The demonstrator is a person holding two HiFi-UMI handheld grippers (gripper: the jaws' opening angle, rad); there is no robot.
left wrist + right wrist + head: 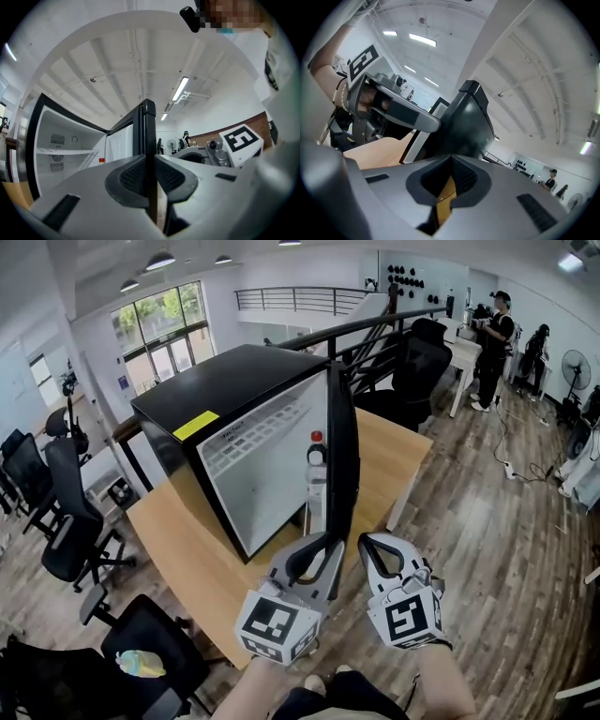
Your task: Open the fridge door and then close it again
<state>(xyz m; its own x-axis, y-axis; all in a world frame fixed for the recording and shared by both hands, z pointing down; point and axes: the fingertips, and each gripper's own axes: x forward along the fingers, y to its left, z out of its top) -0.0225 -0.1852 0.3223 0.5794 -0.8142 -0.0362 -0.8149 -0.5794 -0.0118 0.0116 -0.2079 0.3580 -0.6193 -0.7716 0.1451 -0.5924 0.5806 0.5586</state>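
A black mini fridge (225, 399) stands on a wooden table (187, 549) with its door (342, 446) swung open, edge-on to me. A red-capped bottle (317, 451) stands in the door shelf. My left gripper (326, 542) is at the door's lower free edge. In the left gripper view the door edge (149, 126) runs between the pads, and the left gripper (151, 176) is shut on it. The white fridge interior (61, 145) shows to the left. My right gripper (373, 544) hangs just right of the door, shut on nothing (451, 161), with the door's dark outer face (468, 122) ahead.
Black office chairs stand left (66, 512) and near the table's front corner (150, 652); another is behind the table (417, 371). A stair railing (375, 329) runs behind the fridge. People (492, 343) and a fan (574, 371) are at the back right.
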